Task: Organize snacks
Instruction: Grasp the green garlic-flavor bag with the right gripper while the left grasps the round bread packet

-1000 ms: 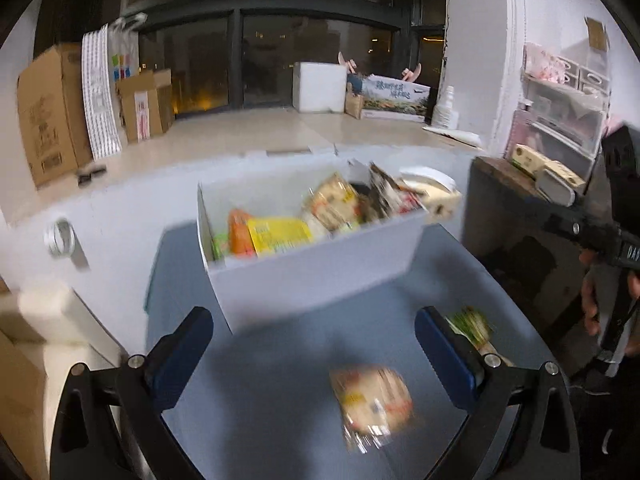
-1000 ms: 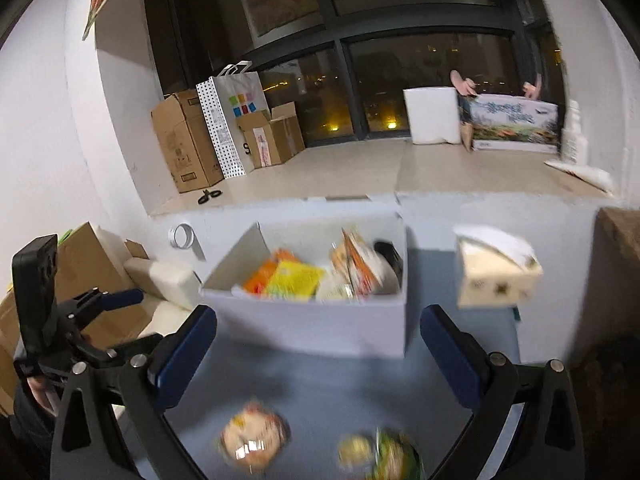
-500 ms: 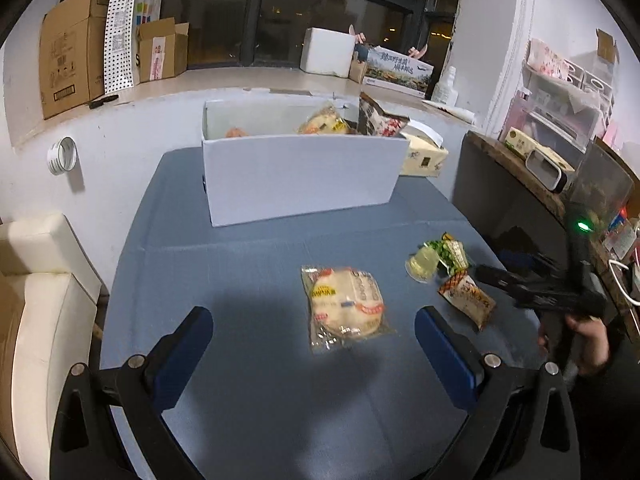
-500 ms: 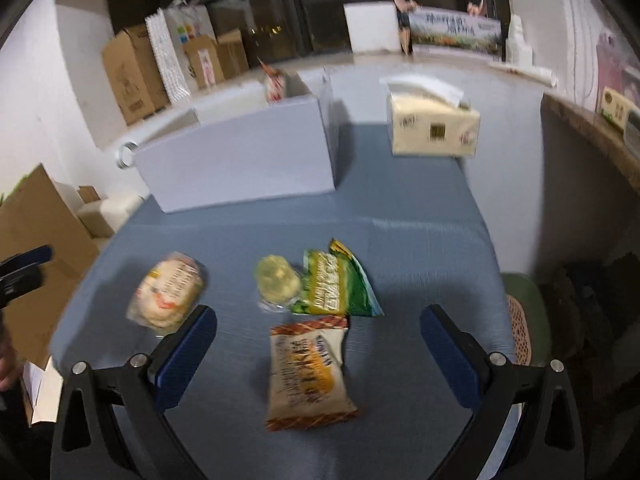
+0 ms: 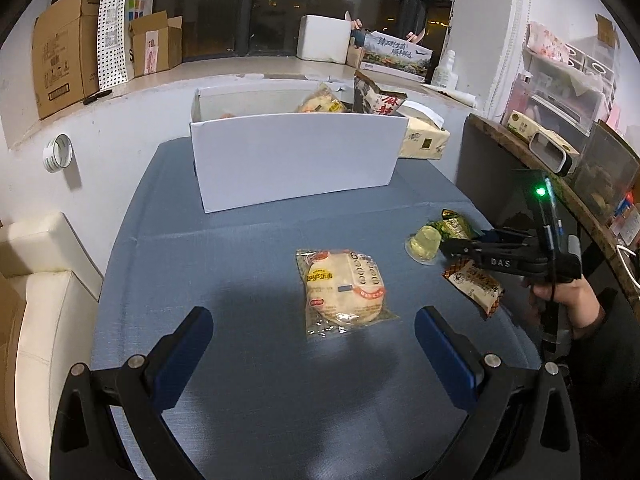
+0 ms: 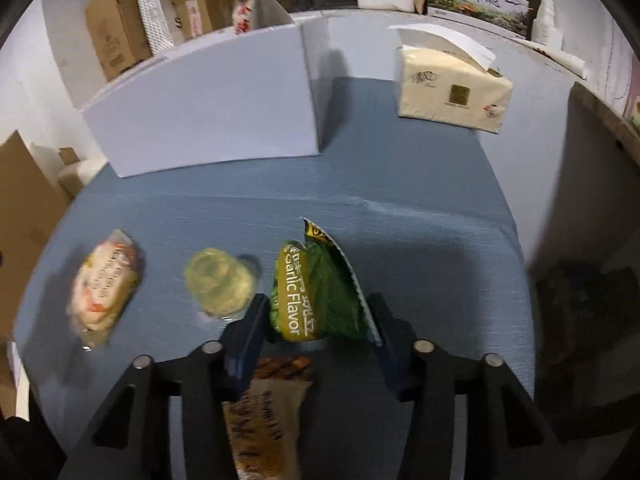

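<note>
A white box (image 5: 296,156) holding several snack packs stands at the back of the blue table (image 5: 240,248). A round bread pack (image 5: 344,292) lies mid-table, just ahead of my open, empty left gripper (image 5: 312,348). My right gripper (image 6: 316,320) has its fingers around the near end of a green garlic-flavor snack bag (image 6: 316,288) on the table, pads touching its sides. A jelly cup (image 6: 218,282) lies left of the bag. An orange snack pack (image 6: 260,412) lies under the right gripper. The right gripper (image 5: 460,246) also shows in the left wrist view.
A tissue pack (image 6: 452,88) sits at the table's back right, beside the box. A dark cabinet (image 5: 500,168) flanks the table's right edge. A cream sofa (image 5: 40,304) lies to the left. Cardboard boxes (image 5: 60,48) stand on the window ledge.
Both grippers moved down and closer to the table. My right gripper advanced over the orange pack and narrowed its fingers around the green bag. The left gripper stayed open.
</note>
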Demonstrator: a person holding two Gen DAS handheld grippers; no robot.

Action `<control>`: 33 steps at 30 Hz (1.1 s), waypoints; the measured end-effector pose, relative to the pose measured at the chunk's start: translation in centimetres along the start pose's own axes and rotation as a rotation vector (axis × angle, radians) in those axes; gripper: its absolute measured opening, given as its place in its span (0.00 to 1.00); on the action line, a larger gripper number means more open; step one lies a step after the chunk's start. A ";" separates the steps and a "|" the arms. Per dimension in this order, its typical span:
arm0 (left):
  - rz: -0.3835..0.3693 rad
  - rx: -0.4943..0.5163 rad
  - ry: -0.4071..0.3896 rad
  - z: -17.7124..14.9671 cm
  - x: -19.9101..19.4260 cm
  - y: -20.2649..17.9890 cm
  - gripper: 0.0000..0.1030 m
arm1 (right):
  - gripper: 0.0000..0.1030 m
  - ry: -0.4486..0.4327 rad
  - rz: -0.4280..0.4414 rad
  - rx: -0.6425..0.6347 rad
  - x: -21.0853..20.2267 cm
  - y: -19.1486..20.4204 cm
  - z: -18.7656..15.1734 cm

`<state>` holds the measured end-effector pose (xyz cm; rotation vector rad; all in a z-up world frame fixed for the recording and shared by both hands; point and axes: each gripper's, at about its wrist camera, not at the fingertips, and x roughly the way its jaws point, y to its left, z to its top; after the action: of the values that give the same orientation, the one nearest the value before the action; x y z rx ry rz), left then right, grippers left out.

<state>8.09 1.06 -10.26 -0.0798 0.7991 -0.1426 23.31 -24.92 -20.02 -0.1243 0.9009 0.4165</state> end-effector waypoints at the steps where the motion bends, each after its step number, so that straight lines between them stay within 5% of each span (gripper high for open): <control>1: 0.004 0.000 0.002 0.0 0.1 0.0 1.00 | 0.49 -0.006 -0.005 -0.008 -0.1 0.1 -0.1; 16: 0.017 0.002 0.131 1.6 7.0 -1.9 1.00 | 0.47 -0.209 0.088 0.041 -10.0 2.0 -0.9; 26: 0.090 0.018 0.209 2.9 12.7 -4.0 1.00 | 0.47 -0.219 0.103 0.057 -11.2 2.6 -2.7; 27: 0.103 0.028 0.218 2.8 13.0 -4.1 0.99 | 0.47 -0.214 0.104 0.064 -11.2 2.5 -2.8; 29: 0.126 0.050 0.228 2.4 13.3 -4.3 0.78 | 0.47 -0.214 0.111 0.074 -11.1 2.3 -2.9; 33: 0.133 0.056 0.210 2.3 12.6 -4.3 0.77 | 0.47 -0.219 0.112 0.077 -11.3 2.2 -3.1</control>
<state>18.02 -5.16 -17.03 0.0425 1.0062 -0.0472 13.97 -27.16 -12.91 0.0427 0.7088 0.4886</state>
